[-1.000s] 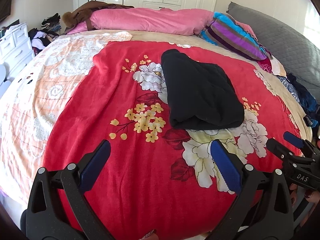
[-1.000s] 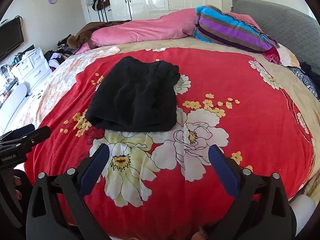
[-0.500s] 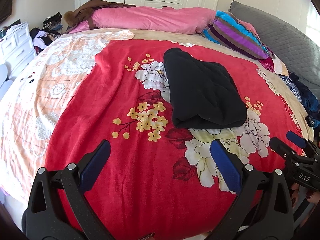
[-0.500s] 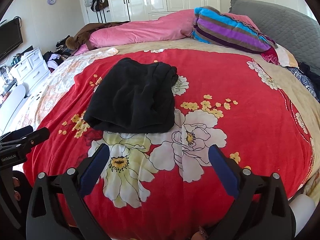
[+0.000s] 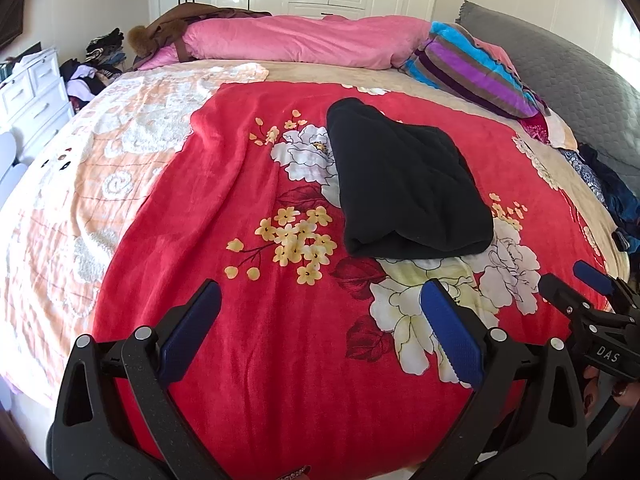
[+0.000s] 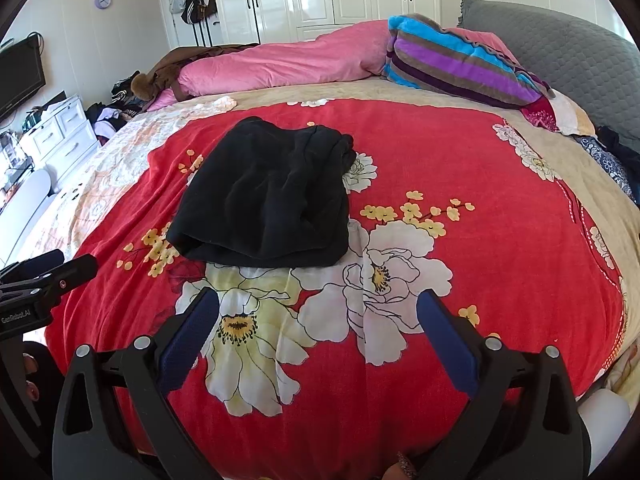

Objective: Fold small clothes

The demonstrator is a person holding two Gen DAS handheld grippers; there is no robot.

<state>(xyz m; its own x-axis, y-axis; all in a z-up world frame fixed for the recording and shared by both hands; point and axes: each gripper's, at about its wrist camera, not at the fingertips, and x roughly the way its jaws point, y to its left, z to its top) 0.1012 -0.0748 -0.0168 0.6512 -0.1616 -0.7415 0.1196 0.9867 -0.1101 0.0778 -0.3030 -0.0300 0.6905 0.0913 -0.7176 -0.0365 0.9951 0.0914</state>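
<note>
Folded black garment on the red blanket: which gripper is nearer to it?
Roughly equal, perhaps right. The right gripper hangs open just short of the folded black garment; the left gripper is open, short of it and offset to its left.

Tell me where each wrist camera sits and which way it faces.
Left wrist: on the open left gripper, facing across the red floral blanket toward the wardrobe; right gripper at its right edge.
Right wrist: on the open right gripper, same heading; left gripper at its left edge.
Shared: folded black garment, pink duvet.
</note>
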